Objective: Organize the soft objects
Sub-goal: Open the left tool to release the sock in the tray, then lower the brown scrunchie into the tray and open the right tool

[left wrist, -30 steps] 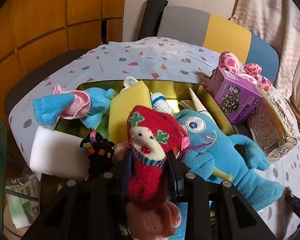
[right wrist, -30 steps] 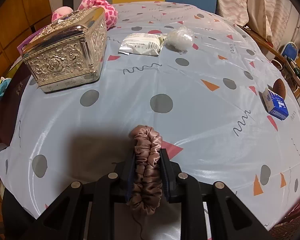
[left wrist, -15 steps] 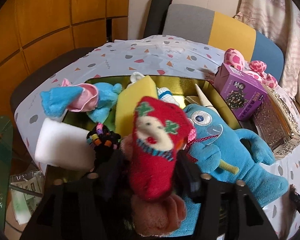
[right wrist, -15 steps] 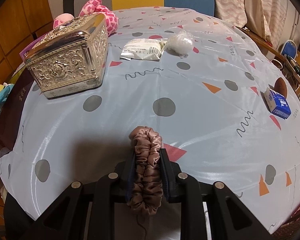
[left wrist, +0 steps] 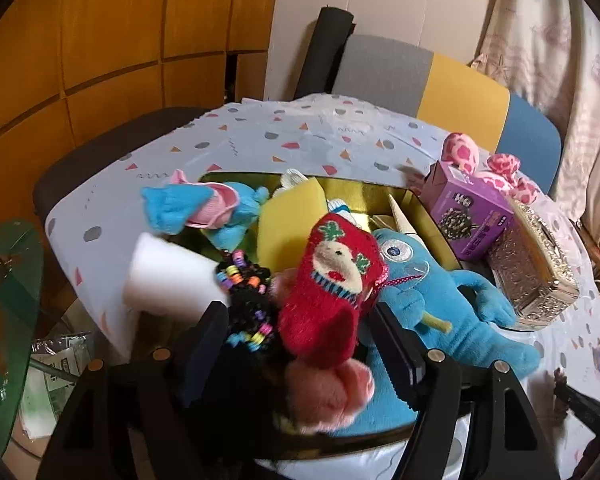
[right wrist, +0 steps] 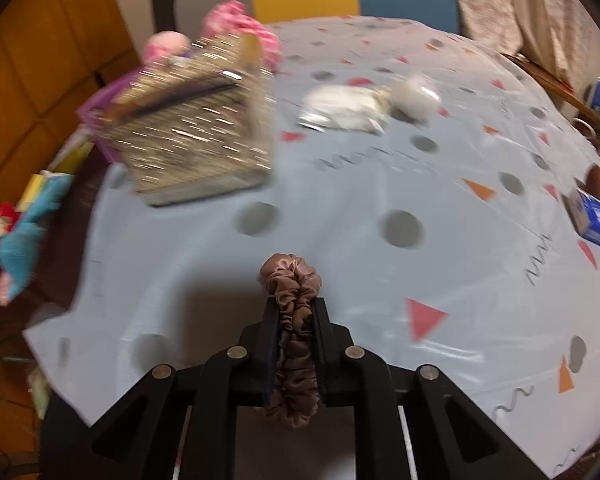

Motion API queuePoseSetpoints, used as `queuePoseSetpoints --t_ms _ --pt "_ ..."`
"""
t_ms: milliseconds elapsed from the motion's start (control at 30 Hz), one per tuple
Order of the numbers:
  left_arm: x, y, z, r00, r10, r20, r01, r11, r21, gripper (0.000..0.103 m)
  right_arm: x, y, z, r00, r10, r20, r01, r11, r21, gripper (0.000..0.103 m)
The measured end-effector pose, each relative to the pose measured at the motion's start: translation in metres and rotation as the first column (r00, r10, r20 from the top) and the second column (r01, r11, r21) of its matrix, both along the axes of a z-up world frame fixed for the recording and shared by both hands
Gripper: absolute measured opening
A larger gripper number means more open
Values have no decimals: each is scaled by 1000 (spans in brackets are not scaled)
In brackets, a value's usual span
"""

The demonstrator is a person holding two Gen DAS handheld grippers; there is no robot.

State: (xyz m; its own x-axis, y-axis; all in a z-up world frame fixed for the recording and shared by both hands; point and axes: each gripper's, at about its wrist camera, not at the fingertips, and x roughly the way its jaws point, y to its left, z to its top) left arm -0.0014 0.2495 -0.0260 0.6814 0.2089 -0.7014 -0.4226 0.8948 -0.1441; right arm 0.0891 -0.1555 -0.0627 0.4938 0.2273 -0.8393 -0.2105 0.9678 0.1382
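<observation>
Toys crowd the gold tray (left wrist: pixel 414 200) in the left wrist view. Going from the left of that frame: a white foam block (left wrist: pixel 168 280) sits at the tray's left edge, with a blue and pink soft toy (left wrist: pixel 196 206) above it at the upper left rim. Right of the foam lies a black hair tie with coloured beads (left wrist: pixel 244 284), and behind it a yellow sponge (left wrist: pixel 290 224). At the centre a red Christmas sock (left wrist: pixel 332 292) rests on a pink plush (left wrist: pixel 328 388). The left gripper (left wrist: pixel 300 332) frames the sock at the bottom of the frame; its jaws are opening, the sock lies between them, and both pads stand clear of it. Right of the sock lies a blue plush monster (left wrist: pixel 440 300). Further right, outside the tray, stand a purple box (left wrist: pixel 470 216) and an ornate metal box (left wrist: pixel 532 276), with a pink spotted plush (left wrist: pixel 462 154) behind them.

In the right wrist view, blurred by motion, the metal box sits at upper left, and a white packet (right wrist: pixel 344 110) and a white wad (right wrist: pixel 416 96) lie at upper centre. At lower centre the right gripper (right wrist: pixel 294 320) is clamped tight on a brown satin scrunchie (right wrist: pixel 292 292), which pokes out past the fingertips above the dotted tablecloth (right wrist: pixel 420 280). A small blue box (right wrist: pixel 592 216) sits at the right edge.
</observation>
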Motion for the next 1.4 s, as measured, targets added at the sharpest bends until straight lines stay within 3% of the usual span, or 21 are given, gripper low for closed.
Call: queuePoseSetpoints --t_ms 200,433,567,733,867,1067,1167,1200,1267,1333,1400 --pt "-24 8 9 999 34 17 -34 999 -7 76 -7 62 52 976 186 110 -195 978 75 14" --pt "-39 17 14 996 80 30 -79 996 -33 84 -4 175 85 886 437 153 -458 876 153 14" --pt "-44 24 15 994 105 34 -104 994 -37 90 6 246 82 847 513 143 -531 832 161 14" --pt "-48 29 15 992 124 36 -123 992 -35 96 28 316 48 854 515 69 -519 853 53 14" --pt "-50 29 16 992 123 37 -122 992 -23 102 41 333 19 867 499 20 -499 867 -3 16" --pt "-50 25 16 991 128 33 -128 992 -9 103 40 337 19 854 519 33 -519 855 -16 24" --pt "-51 26 16 989 141 32 -141 990 -13 103 36 331 26 854 518 45 -519 854 24 35" --pt "-52 25 17 989 145 32 -145 989 -7 103 33 326 32 855 515 61 -517 855 41 44" --pt "-52 24 20 987 156 29 -157 988 10 103 24 321 42 850 517 106 -523 851 50 48" --pt "-53 21 22 987 157 32 -157 987 21 103 15 314 52 846 513 143 -523 852 38 70" --pt "-55 18 25 987 158 36 -159 986 44 103 3 300 62 845 501 184 -516 855 41 71"
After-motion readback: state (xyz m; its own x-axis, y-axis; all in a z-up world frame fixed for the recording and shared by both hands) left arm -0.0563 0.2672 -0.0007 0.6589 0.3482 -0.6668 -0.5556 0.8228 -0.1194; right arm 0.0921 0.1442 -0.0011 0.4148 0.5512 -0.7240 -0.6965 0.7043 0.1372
